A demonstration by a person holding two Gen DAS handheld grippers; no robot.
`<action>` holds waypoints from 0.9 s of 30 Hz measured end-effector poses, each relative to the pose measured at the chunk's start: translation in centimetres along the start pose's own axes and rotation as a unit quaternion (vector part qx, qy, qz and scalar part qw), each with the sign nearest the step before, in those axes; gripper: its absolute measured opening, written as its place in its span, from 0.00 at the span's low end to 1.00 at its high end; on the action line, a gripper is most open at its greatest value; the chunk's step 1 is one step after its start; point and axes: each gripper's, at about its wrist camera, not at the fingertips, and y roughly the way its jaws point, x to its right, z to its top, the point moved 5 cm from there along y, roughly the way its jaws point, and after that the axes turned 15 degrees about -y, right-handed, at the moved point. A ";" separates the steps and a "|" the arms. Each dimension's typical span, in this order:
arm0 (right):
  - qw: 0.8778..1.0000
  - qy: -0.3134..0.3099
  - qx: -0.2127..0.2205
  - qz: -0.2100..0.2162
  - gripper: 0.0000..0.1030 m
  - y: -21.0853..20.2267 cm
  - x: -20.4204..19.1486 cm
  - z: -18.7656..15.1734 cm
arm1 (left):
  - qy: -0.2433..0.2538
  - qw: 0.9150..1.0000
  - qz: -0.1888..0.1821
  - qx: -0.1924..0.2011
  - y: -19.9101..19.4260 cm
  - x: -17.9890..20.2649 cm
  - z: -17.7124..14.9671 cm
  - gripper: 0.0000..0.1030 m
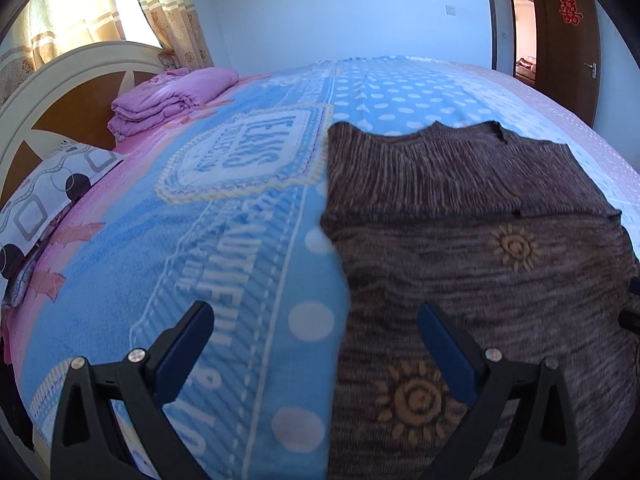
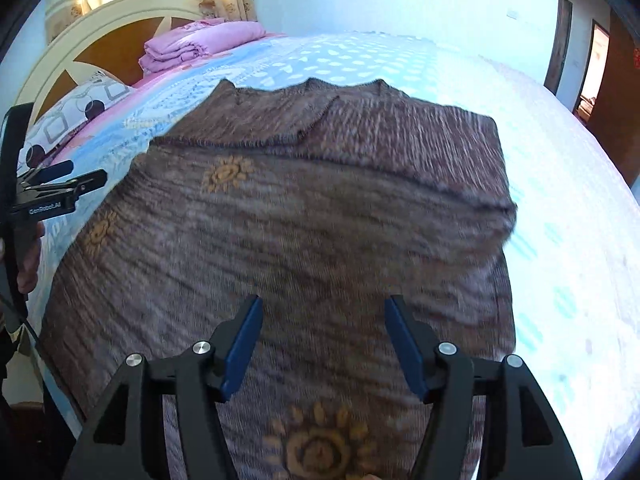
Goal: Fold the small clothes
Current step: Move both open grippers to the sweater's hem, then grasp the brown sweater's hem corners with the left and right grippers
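A brown knit sweater (image 1: 480, 280) (image 2: 300, 220) with yellow sun motifs lies flat on the blue bedspread (image 1: 220, 248), neck toward the far side. A folded layer lies across its upper part below the collar. In the left wrist view my left gripper (image 1: 316, 312) hovers open over the sweater's left edge, one finger above the bedspread and the other above the knit, with nothing between them. My right gripper (image 2: 324, 302) stands open above the sweater's lower middle, also holding nothing. The left gripper (image 2: 86, 173) shows at the left edge of the right wrist view, held by a hand.
A folded pink quilt (image 1: 172, 96) (image 2: 200, 46) and a patterned pillow (image 1: 52, 192) lie by the headboard (image 1: 60, 92) at the far left. A brown door (image 1: 568, 40) stands at the far right. Pale dotted bedspread (image 2: 560, 240) stretches to the sweater's right.
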 end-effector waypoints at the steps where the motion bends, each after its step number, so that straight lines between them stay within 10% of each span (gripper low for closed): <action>1: 1.000 0.002 -0.003 -0.001 0.62 -0.1 0.0 -0.4 | 0.000 1.000 0.000 -0.005 -0.1 -0.2 -0.6 1.00; 12: 0.999 0.021 -0.019 -0.018 0.65 -2.8 -0.3 -4.5 | 0.025 0.998 -0.026 -0.053 -3.3 -2.7 -6.6 1.00; 27: 0.998 0.039 -0.030 -0.045 0.67 -6.5 -1.6 -10.0 | -0.008 0.987 -0.100 -0.124 -6.0 -3.1 -12.4 0.74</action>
